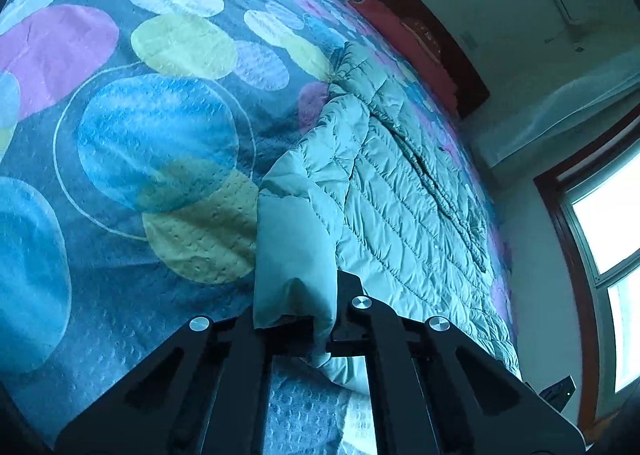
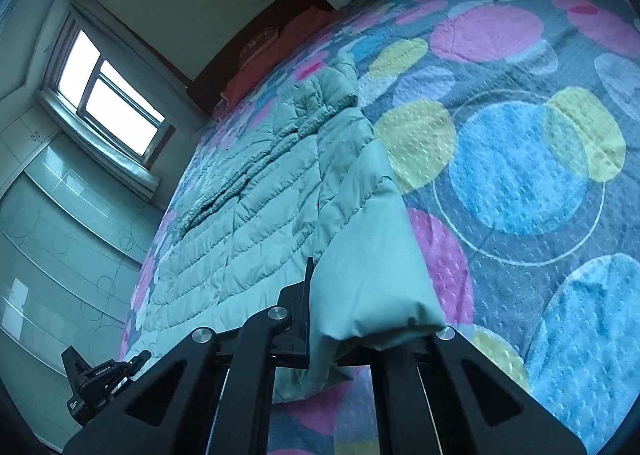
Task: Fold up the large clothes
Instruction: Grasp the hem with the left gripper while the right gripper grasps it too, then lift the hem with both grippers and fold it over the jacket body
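— Where is the jacket from your grippers?

— The quilted jacket [image 1: 400, 191] lies flat on the bedspread [image 1: 160, 115], and its long axis runs straight away from you, toward the red pillow [image 1: 404, 39] at the head of the bed. Your left gripper [image 1: 304, 319] is pinching one near edge of it; the smooth fabric stands up between the jaws. Your right gripper [image 2: 344, 339] is also closed on a near edge, with cloth draped over the fingers.

— Which hand is nearer to the body of the jacket?

— I judge them about equal. Both hold the near end, so the far end lies directly ahead. The fold should probably go forward along that axis, both hands together.
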`<state>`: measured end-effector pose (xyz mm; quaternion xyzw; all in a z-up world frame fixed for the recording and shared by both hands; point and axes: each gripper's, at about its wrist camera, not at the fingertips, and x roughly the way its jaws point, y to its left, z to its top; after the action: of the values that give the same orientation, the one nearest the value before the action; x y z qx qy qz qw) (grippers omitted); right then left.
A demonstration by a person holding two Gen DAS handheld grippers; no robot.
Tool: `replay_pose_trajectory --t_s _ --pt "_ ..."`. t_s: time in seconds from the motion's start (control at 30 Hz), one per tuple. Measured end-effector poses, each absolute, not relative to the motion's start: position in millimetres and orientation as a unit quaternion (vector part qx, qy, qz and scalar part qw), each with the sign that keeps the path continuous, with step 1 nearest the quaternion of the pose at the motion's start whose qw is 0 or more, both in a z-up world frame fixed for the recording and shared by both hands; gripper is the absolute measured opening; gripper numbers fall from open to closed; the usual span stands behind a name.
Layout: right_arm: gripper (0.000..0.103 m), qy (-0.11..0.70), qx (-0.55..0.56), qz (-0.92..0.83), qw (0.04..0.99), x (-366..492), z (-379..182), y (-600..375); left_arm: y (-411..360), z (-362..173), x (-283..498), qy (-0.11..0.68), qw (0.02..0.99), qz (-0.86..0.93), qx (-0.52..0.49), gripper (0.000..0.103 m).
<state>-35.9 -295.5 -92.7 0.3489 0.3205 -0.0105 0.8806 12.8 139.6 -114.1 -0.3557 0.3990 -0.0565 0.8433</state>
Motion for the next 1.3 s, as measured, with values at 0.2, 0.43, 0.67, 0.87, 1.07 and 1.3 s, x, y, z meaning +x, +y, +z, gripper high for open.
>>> replay_pose_trajectory --t_s 0.2,0.43,0.67,0.87,1.07,1.3 --pt "0.004 0.284 0.337 0.025 0.897 -57.7 -51.7 -291.4 142.3 -64.9 -6.3 0.347 0.868 -0.097 -0.34 0.002" --pt "0.004 0.245 0.35 0.058 0.902 -65.3 -11.3 -293.2 150.3 -16.0 -25.3 0.315 0.873 -0.135 -0.347 0.002" --pt "0.004 0.226 0.334 0.076 0.912 -5.6 14.1 -298.7 150.5 13.9 30.4 0.293 0.879 -0.153 -0.344 0.002" --pt "0.004 0.224 0.329 0.068 0.915 82.6 19.1 -316.1 133.7 26.7 125.2 0.285 0.899 -0.136 -0.303 0.002" --pt "0.004 0.252 0.335 0.046 0.907 174.0 2.2 -331.5 119.9 11.2 219.4 0.308 0.903 -0.101 -0.282 0.002" --pt "0.004 0.311 0.347 0.027 0.884 270.6 -40.9 -344.0 102.6 -32.4 312.6 0.357 0.898 -0.061 -0.251 0.002"
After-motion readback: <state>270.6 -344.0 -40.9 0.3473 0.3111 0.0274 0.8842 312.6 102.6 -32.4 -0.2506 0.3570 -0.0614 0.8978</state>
